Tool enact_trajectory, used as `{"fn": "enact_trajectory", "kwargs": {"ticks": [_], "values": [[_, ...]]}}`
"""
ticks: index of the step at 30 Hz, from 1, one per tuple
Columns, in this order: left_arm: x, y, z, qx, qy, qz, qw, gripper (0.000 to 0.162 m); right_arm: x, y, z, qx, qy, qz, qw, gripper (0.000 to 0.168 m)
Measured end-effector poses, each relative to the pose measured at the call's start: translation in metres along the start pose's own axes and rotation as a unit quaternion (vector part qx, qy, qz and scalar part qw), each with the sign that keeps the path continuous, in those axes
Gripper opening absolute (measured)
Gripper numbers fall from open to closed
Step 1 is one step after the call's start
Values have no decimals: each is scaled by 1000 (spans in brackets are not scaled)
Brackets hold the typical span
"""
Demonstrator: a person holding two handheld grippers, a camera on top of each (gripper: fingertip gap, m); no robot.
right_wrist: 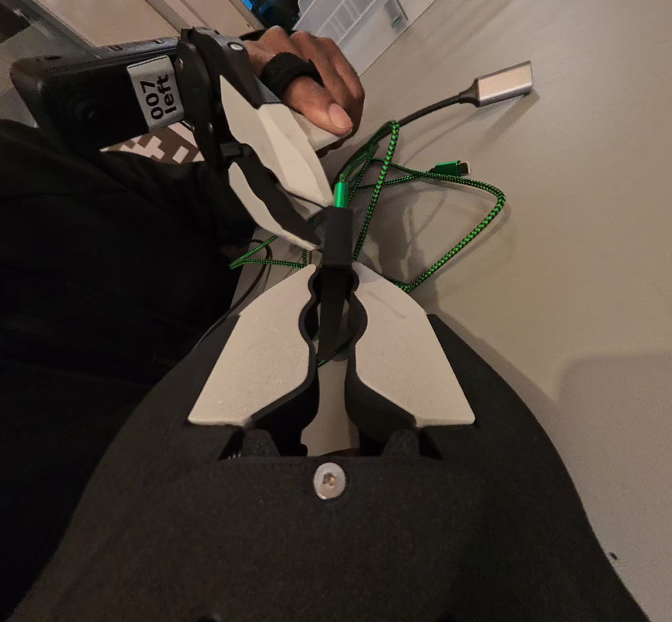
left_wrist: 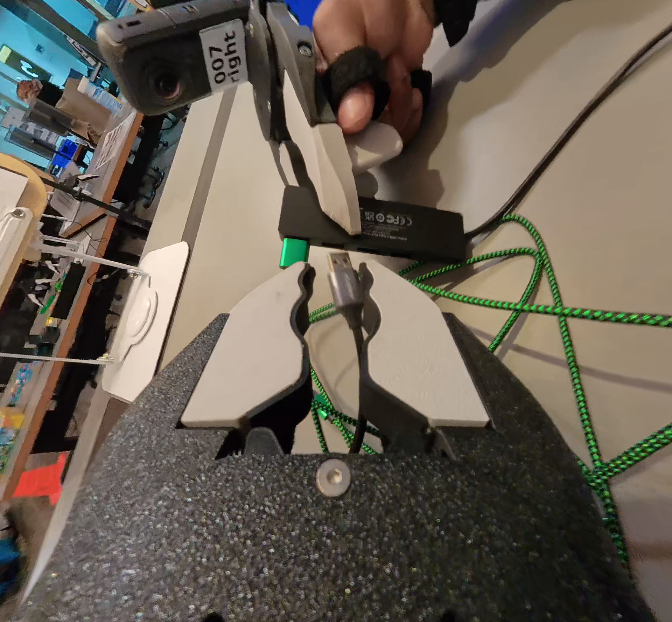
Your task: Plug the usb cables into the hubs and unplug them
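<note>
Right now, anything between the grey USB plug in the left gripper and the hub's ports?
Nothing visible. The grey USB plug points at the black hub across a bare gap. The green plug is in the neighbouring port, beside the path, not in it.

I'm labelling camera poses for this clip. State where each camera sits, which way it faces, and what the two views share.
Left wrist view: on the left hand-held gripper, facing along its fingers at the grey USB plug it holds, just short of the black hub; the right hand shows.
Right wrist view: on the right hand-held gripper, clamping the hub end-on; the left hand shows.
Shared: hub, green braided cable, both grippers, table.
</note>
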State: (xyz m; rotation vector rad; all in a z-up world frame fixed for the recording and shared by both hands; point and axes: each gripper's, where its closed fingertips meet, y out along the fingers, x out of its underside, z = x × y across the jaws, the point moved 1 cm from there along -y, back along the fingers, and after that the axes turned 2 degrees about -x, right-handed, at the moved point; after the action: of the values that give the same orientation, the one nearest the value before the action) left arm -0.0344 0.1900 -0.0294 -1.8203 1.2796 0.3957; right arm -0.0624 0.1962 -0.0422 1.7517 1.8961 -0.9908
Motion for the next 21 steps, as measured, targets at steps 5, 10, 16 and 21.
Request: {"fn": "enact_trajectory", "kwargs": {"ticks": [5,10,16,21], "values": [[-8,-10,-9,3,-62,26,998,33,-3,-6,4,11,10,20,1000,11],[3,-17,-1,74,-135,-6,988,31,-3,-5,6,14,13,18,1000,11],[21,-9,15,114,-174,-96,974,29,-3,-4,7,18,12,17,1000,11],[37,-7,19,104,-169,-156,968,32,-3,-4,7,21,12,17,1000,11]]}}
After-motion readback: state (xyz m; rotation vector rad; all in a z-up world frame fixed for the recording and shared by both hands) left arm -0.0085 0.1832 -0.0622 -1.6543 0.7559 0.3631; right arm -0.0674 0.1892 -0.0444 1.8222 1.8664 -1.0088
